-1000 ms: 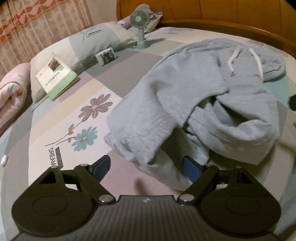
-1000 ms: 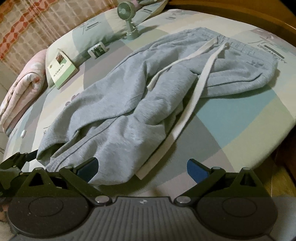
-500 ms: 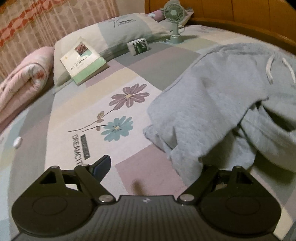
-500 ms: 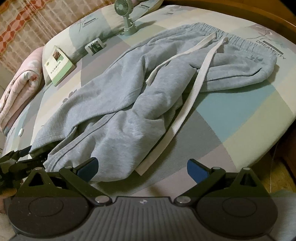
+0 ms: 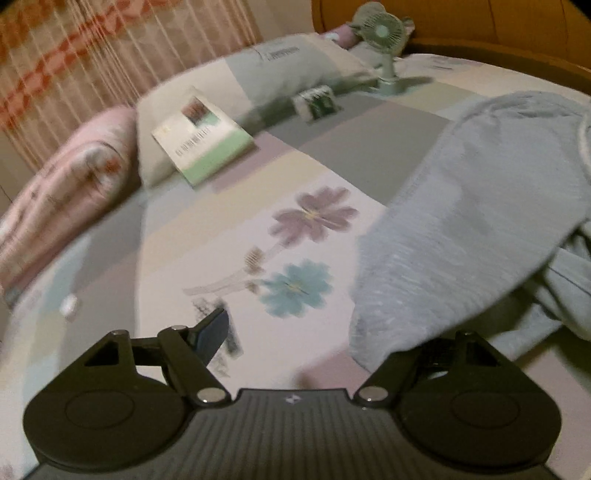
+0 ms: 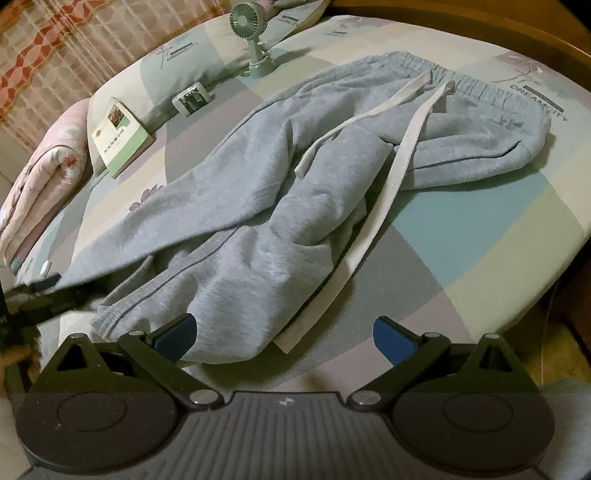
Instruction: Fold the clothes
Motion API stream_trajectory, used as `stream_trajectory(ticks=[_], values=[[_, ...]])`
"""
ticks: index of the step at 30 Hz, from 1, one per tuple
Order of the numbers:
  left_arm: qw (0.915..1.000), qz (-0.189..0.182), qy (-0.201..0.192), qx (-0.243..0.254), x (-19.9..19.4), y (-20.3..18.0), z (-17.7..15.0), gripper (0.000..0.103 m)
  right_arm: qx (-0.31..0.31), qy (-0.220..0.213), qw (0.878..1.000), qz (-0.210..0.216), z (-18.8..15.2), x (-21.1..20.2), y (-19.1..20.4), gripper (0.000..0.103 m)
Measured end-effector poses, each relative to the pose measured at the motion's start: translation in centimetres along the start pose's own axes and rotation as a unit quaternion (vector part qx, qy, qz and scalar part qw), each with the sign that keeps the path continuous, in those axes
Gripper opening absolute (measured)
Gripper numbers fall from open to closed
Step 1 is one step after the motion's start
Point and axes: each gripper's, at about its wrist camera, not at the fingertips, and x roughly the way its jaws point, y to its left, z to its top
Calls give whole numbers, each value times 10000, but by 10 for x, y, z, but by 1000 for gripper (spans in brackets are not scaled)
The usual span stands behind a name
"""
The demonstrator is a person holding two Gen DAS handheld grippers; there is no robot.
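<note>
The left hand-held gripper (image 5: 306, 339), jaws closing on a leg of the grey sweatpants (image 6: 258, 221), has dragged it outward across the bed (image 6: 480, 229), while the right hand-held gripper (image 6: 284, 336) waits open.

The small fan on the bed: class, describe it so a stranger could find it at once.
Start at the wooden headboard and drop to the pillow below it. The fan stands upright on its own base beside that pillow; unlike the flat book nearby, it is pale green with a round grille.

A home bedroom: a made bed (image 6: 480, 229) with pillow (image 6: 192, 62), wooden headboard (image 5: 480, 26) and curtains (image 5: 92, 51).
</note>
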Motion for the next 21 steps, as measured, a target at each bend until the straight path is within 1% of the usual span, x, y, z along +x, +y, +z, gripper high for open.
stream_trajectory(ticks=[1,5,12,18,21], values=[[9999,111,-50,74,3,4,5,77,-8,9,10000,-4,0,1,1,103],[9987,351,-155,332,20,17,25,77,-30,6,10000,-30,0,1,1,103],[9948,701,-368,638,42,37,69,78,57,-39,9999,-107,0,-1,-4,103],[9897,1078,-570,747,49,54,106,77,137,-46,9998,-140,3,0,-8,103],[9864,1233,-723,812,47,54,124,77,163,-38,9998,-142,5,2,-10,103]])
